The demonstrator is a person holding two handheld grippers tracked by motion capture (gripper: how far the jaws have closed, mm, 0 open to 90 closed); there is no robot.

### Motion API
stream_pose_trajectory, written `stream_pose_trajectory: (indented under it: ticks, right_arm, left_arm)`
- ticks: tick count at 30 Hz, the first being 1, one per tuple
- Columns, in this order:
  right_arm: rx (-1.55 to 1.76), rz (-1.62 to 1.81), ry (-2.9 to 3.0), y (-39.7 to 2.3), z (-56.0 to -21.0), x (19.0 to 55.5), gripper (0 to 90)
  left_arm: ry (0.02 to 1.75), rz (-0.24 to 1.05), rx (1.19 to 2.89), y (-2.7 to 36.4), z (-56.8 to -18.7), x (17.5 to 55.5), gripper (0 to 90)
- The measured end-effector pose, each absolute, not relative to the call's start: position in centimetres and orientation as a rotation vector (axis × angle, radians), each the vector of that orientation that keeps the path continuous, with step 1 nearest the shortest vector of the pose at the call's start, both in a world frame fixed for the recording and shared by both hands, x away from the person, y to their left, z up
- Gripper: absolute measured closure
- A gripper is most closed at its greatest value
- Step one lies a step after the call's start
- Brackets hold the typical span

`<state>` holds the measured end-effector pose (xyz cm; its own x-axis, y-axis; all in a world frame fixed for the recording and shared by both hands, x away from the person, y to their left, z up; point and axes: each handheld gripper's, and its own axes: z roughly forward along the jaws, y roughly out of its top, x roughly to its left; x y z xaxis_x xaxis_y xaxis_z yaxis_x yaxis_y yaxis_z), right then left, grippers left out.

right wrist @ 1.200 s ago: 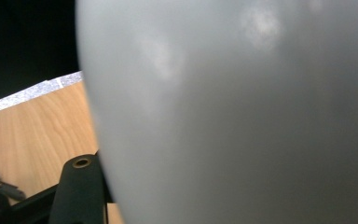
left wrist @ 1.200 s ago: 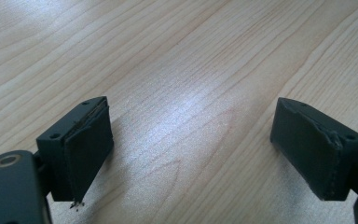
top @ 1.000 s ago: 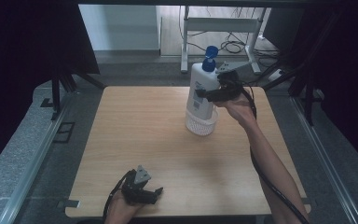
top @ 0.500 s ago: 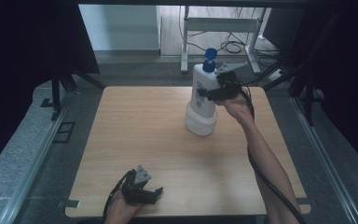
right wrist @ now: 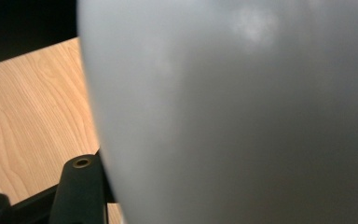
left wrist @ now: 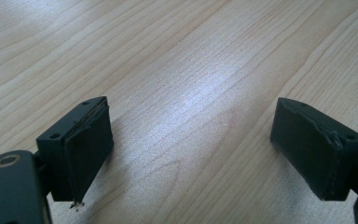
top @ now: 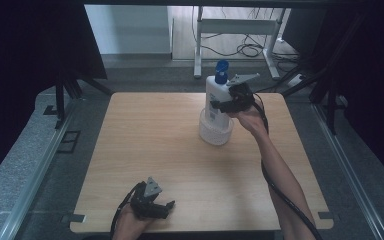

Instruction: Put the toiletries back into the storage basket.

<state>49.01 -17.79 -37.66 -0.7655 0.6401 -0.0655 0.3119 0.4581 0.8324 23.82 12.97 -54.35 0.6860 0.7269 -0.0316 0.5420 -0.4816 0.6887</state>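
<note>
Black-jawed, the right tool [top: 219, 106] is clenched on the white bottle [top: 215, 102] at mid-height, toward one o'clock on the table [top: 145, 145]. The bottle stands upright in a white ribbed cup [top: 215, 132], its blue cap [top: 221, 71] on top; its dark label is too small to read. Around seven o'clock, the left tool [top: 166, 206] rests with jaws spread, grasping nothing.

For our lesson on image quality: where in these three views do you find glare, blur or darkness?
Left gripper view: a pale sheen of glare on the wooden table. Right gripper view: the white bottle is a soft, unfocused grey mass. High view: dark surroundings, brighter floor beyond the table.
</note>
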Motion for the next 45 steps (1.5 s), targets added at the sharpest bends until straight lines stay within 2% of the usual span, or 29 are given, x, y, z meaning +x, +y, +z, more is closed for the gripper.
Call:
stream_pose_trajectory:
  ticks: [26,45]
  right_arm:
    - [0.843,1.180,2.389,-17.2,-43.0,49.8,37.3]
    - [0.877,1.215,2.400,-17.4,-44.0,49.9,36.4]
  left_arm:
    - [0.968,0.345,2.206,13.0,-54.3,23.8,12.1]
    - [0.968,0.346,2.207,13.0,-54.3,23.8,12.1]
